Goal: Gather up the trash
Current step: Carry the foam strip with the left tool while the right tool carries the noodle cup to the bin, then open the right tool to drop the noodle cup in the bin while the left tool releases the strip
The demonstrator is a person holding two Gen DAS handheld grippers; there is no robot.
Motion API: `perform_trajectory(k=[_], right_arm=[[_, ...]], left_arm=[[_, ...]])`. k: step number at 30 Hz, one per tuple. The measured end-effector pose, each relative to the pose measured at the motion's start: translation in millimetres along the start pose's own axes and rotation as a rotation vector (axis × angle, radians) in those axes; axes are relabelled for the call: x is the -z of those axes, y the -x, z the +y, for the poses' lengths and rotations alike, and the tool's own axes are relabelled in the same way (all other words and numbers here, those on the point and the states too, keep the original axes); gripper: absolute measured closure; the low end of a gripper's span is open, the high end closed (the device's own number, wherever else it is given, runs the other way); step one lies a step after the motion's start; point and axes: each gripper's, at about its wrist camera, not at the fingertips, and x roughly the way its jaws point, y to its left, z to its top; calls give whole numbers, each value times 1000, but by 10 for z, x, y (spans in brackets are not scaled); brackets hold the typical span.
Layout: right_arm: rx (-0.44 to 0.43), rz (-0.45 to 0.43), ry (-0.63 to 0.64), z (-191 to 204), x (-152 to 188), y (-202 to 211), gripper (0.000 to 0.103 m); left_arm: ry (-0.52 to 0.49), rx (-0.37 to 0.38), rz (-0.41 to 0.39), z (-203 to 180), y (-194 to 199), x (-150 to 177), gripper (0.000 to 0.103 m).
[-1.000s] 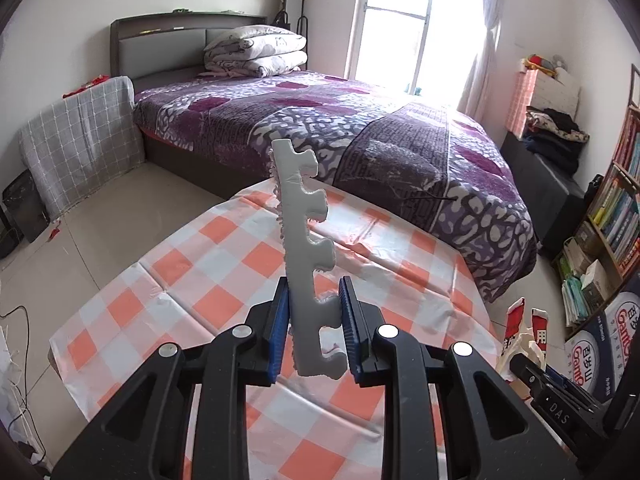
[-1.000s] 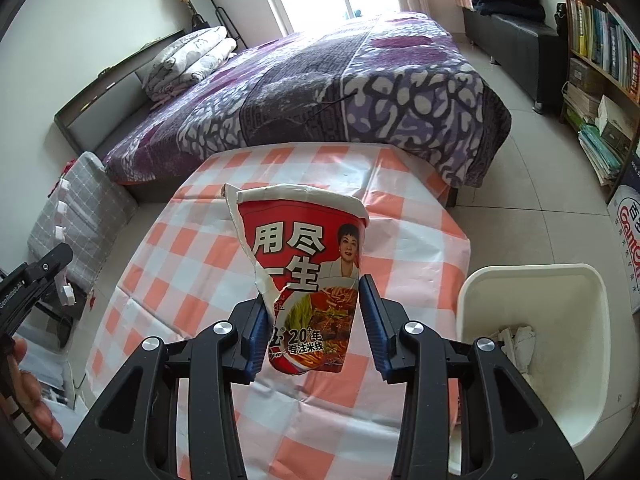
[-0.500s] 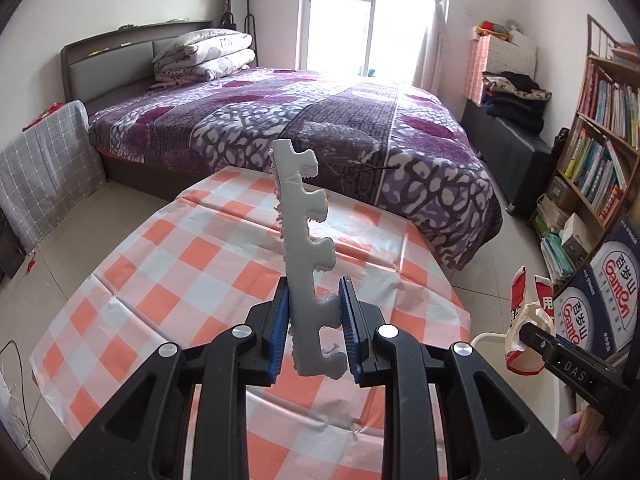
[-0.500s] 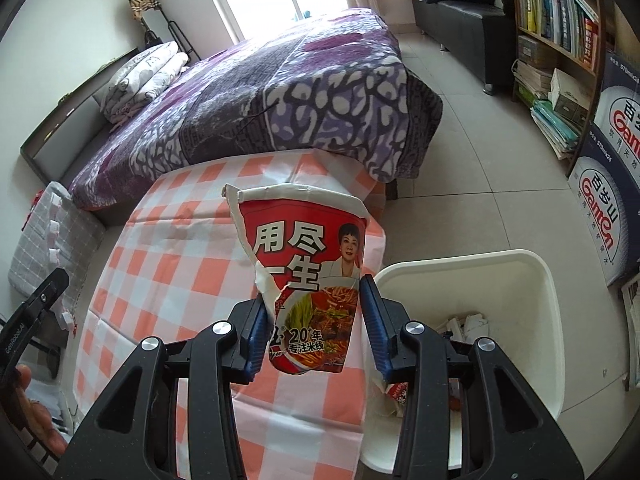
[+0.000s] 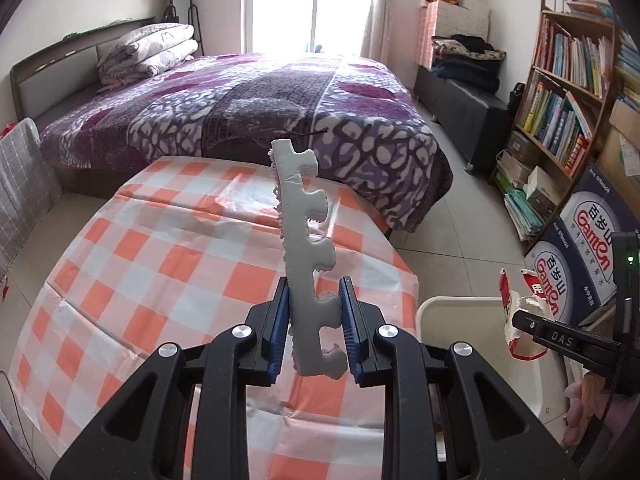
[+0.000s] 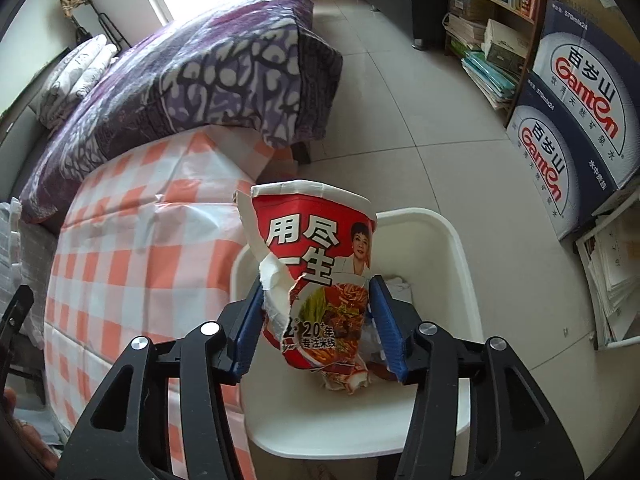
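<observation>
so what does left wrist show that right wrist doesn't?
Left wrist only: the left gripper clamped on a white foam strip. Right wrist only: the bin's inside with trash, and the right gripper, jaws just opening, pads barely off the torn noodle cup. Both: white bin, checkered table, bed, that cup.

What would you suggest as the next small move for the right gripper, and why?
Probably finish opening the right gripper: its jaws have just been opening, and the torn noodle cup between them already hangs over the white bin, so it should drop in with the other trash.
</observation>
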Motion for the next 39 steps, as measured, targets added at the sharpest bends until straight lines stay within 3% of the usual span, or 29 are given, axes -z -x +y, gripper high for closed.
perform_trajectory(k=[7,14,21,22,25,28,34,36,38,39], right_arm=[[21,-7,-71,-423,-18,19,31],[22,-27,-155,-768,-60,112,29],[25,-41,-234,-1088,-79,164,27],[26,-43,-242,-1130,-80,169,27],[35,-55,-253,-1203,-82,198,27],[41,-79,-250,-1218,-79,251,27],[109,-162,-154,-1017,-54,446,22],[163,-225,-78,-855,-1,575,19],[191,-280,-25,-713,78,690,14],[197,-301,-6,-657,124,739,12]], left_arm=[[-57,53,33,-414,-137,68,78],[-98,113,71,-803,-280,129,78],[-108,234,146,-1162,-458,209,77],[-102,258,162,-1206,-489,224,76],[-64,331,197,-1267,-560,237,54],[-56,356,218,-1262,-574,232,45],[-82,280,192,-1115,-418,233,37],[-112,224,142,-1059,-272,236,33],[-143,159,66,-1008,-90,251,20],[-157,118,17,-984,17,267,19]])
